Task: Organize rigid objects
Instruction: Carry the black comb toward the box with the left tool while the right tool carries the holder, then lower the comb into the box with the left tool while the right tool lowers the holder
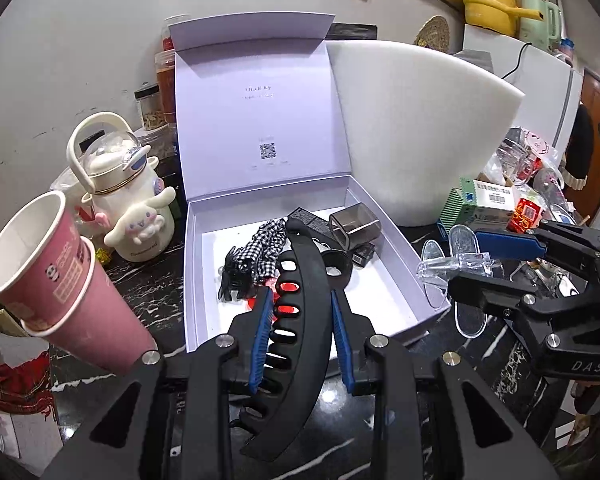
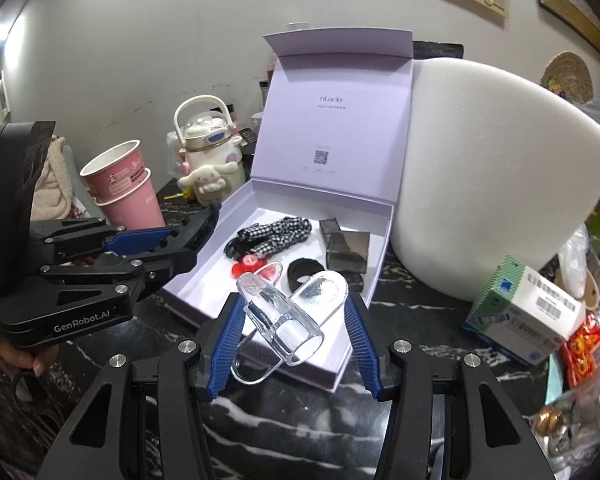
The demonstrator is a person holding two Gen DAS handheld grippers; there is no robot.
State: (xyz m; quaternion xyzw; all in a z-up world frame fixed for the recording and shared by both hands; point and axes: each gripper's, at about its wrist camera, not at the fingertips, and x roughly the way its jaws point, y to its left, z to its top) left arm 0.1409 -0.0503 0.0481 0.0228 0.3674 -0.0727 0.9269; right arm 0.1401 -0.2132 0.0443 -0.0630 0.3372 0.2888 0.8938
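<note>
My left gripper (image 1: 300, 300) is shut on a long black slotted hair clip (image 1: 300, 340), which juts forward over the near edge of an open lavender box (image 1: 204, 280). In the box lie a checkered scrunchie (image 1: 264, 244), a black claw clip (image 1: 234, 276), a smoky grey case (image 1: 354, 226), a black ring (image 1: 336, 268) and a red piece (image 1: 286, 288). My right gripper (image 2: 292, 308) is shut on a clear plastic piece (image 2: 284, 320), held above the box's near right corner (image 2: 340, 376). In the left wrist view, the right gripper (image 1: 496, 264) is just right of the box.
Two stacked pink paper cups (image 1: 40, 264) and a cream cartoon-dog bottle (image 1: 128, 200) stand left of the box. A big white foam block (image 1: 420, 128) leans behind its right side. A green-and-white carton (image 2: 528, 320) and red packets (image 2: 584, 344) crowd the dark marble counter (image 2: 280, 420) at right.
</note>
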